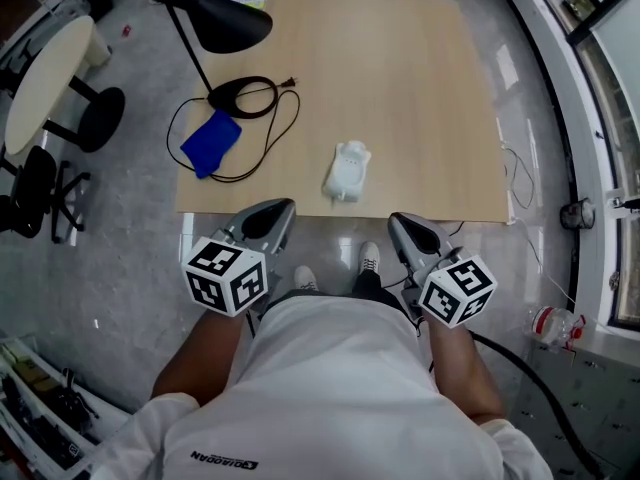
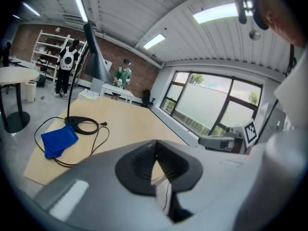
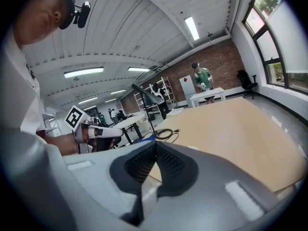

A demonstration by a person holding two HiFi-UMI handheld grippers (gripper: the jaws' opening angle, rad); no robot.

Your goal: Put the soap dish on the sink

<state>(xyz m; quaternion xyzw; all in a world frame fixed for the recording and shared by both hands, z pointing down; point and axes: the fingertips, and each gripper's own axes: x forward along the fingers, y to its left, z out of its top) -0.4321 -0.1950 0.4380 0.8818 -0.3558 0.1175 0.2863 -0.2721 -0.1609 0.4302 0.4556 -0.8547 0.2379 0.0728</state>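
Your left gripper (image 1: 281, 211) and right gripper (image 1: 400, 221) sit at lower centre, close to your body, each with its jaws pressed together on nothing. The one white piece (image 1: 347, 168) lies mid-frame by the table's (image 1: 420, 88) near edge. I can't tell whether it is the soap dish alone or already on a sink. So this fits hands waiting before a reach or clear after placing. Count: two grippers, one white piece, one cloth (image 1: 211, 142), one lamp (image 1: 215, 18), one cable (image 1: 272, 120).
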